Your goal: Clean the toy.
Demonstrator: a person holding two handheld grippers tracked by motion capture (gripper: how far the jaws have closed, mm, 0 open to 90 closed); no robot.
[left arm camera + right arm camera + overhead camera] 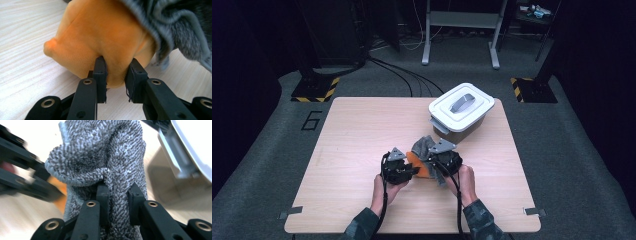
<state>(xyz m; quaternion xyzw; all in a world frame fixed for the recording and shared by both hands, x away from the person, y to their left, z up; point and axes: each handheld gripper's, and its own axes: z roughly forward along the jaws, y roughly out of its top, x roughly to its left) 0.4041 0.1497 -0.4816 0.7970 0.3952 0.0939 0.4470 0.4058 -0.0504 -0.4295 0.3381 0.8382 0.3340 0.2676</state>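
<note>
A: From above, where are your grippers?

B: Just this side of the bin (pixel 460 113). Your left gripper (pixel 411 170) meets the orange cloth (pixel 419 166) on the table (pixel 352 145); your right gripper (pixel 438 164) carries the grey cloth (pixel 423 146) beside it.

A: Left gripper view?

B: Your left gripper (pixel 116 71) is clenched on a fold of the orange cloth (pixel 100 35), which lies on the table; the grey cloth (pixel 175 22) overlaps it.

A: Right gripper view?

B: Your right gripper (pixel 117 195) grips the grey cloth (pixel 100 157), with the bin (pixel 190 152) behind.

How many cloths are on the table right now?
2: an orange cloth pinched by the left gripper, and a grey cloth pinched by the right gripper, overlapping it. Any inside the lidded box would be hidden.
</note>
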